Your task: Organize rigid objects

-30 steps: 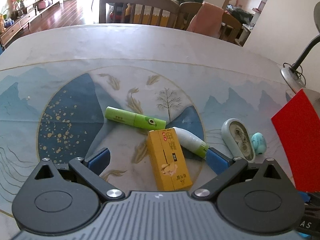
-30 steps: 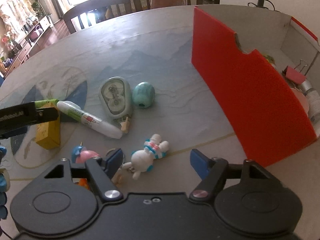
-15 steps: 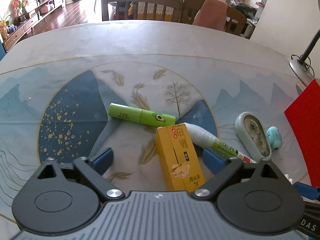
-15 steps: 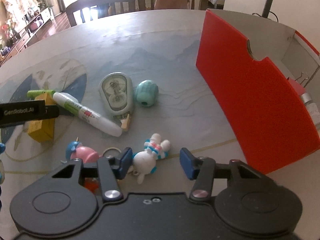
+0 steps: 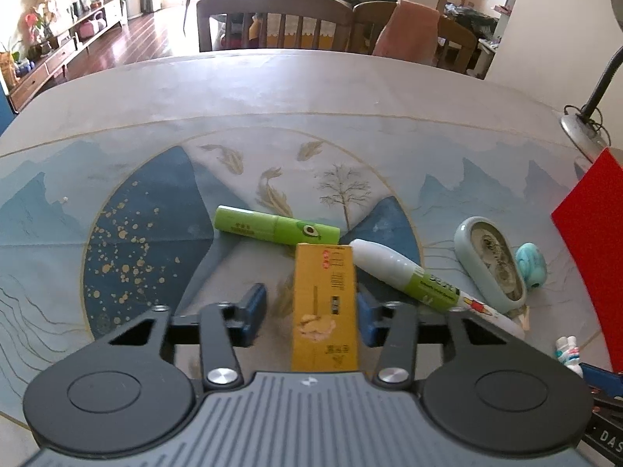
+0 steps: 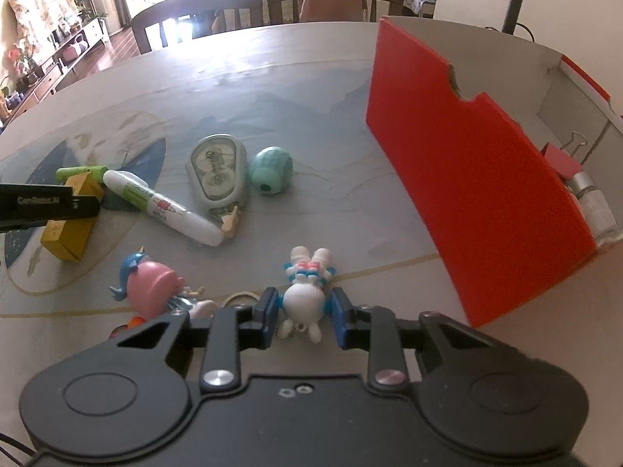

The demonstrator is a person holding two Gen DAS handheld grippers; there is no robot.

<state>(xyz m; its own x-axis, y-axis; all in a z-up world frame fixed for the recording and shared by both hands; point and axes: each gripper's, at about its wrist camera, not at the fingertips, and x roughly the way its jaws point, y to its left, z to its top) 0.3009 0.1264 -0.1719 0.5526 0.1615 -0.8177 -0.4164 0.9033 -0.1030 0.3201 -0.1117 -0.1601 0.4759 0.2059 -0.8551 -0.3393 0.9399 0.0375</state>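
Nearest in the right wrist view, the right gripper [image 6: 303, 317] has its blue fingers drawn in close on either side of a white rabbit figurine [image 6: 305, 295]. The pads look to be at its flanks, but whether they press it firmly cannot be told, and it lies on the table. Just left of it lies a pink figurine with a blue tail [image 6: 150, 288].

In the left wrist view, the left gripper [image 5: 311, 313] straddles a yellow box [image 5: 325, 307]. Its right finger sits against the box's side, while a clear gap remains at the left finger, so the jaws are only partly closed and nothing is held yet.

A little farther on the table lie a white-and-green glue pen [image 5: 412, 280], a green tube [image 5: 276, 225] just beyond the box, a pale correction tape dispenser [image 6: 218, 173] and a teal egg-shaped item [image 6: 271, 169] beside it.

To the right stands a red storage box [image 6: 467, 163]. Inside it, at the far right, a binder clip [image 6: 574, 146] and a small bottle [image 6: 592, 202] already rest.

Judged from this layout, the sorting is at an early stage: a few things are in the box, and some seven loose items remain on the table [image 6: 311, 89]. Both grippers appear to be at the grasping step.
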